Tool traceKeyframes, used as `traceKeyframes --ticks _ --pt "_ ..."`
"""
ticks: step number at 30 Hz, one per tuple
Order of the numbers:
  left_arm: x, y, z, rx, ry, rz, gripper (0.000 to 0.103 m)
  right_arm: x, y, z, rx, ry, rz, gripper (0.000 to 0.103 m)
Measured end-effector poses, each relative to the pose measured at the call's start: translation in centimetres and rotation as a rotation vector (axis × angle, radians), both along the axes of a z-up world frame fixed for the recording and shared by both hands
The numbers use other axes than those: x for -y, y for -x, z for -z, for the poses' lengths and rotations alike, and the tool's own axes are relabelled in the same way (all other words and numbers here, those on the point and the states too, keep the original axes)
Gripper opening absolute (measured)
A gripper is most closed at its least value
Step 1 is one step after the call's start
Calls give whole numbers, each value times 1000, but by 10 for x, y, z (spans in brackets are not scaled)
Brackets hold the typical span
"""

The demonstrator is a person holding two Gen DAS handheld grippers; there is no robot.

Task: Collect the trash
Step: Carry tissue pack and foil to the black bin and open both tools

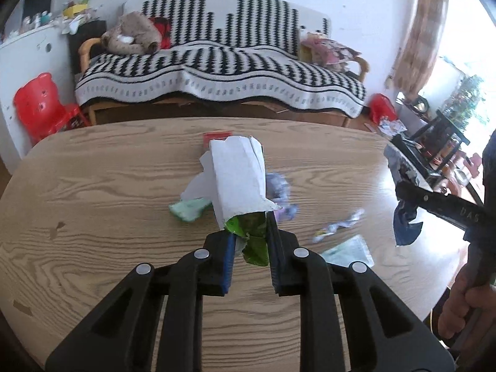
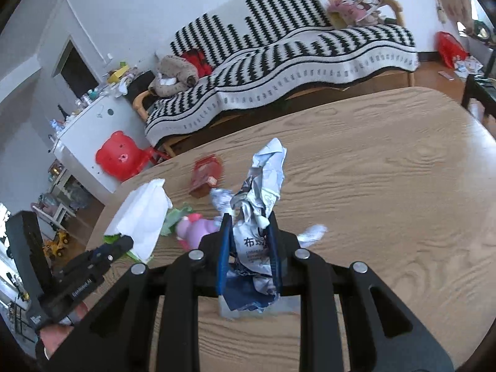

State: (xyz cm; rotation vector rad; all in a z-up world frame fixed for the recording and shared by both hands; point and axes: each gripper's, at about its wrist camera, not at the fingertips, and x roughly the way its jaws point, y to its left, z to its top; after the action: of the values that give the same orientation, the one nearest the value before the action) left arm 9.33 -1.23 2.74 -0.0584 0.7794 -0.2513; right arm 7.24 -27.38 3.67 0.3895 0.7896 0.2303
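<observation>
Left gripper (image 1: 250, 241): jaws clamped on the green end of a carton (image 1: 237, 179), no gap at the pads.
Carton: torn white card, flattened, ragged at both ends, glossy green film at the gripped end; it stands tilted up and away from the jaws, off the table (image 1: 93, 192).
Right gripper (image 2: 249, 232): jaws pinched on a wrapper (image 2: 263, 186), the pads pressing both its sides.
Wrapper: crumpled silvery foil with printed characters and a dark blue underside (it sticks up past the fingertips and hangs below them), clear of the table.
Table: pale oak-grain top with rounded corners.
Litter on the table: a red box (image 2: 206, 178) beyond the carton, at the table's far edge; a pale green scrap (image 1: 189, 210) just left of the carton; a pink and purple crumple (image 2: 197, 229) between carton and wrapper; a small white scrap (image 2: 313, 234) just right of the wrapper; a clear bag (image 1: 348, 251) right of the left gripper.
Hands: a hand (image 1: 462, 303) grips the right gripper's handle at the table's right edge; both grippers slope down toward the tabletop.
Beyond the table: a sofa (image 1: 217, 62) under a black-and-white zigzag throw; a red plastic chair (image 1: 43, 105) to the sofa's left.
</observation>
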Motion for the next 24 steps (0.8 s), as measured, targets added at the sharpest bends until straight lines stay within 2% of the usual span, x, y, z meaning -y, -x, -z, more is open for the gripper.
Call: traceKeyframes --ticks 3,12,17,24 --pt "28 4 -6 9 3 48 18 29 18 -3 -1 12 43 23" --pt "154 35 -11 23 5 279 18 139 93 -3 -19 48 221 23" --pt "240 67 -4 3 14 440 18 204 142 8 -46 55 338 23" --pt "342 124 13 -16 27 658 18 299 234 25 -82 57 532 23"
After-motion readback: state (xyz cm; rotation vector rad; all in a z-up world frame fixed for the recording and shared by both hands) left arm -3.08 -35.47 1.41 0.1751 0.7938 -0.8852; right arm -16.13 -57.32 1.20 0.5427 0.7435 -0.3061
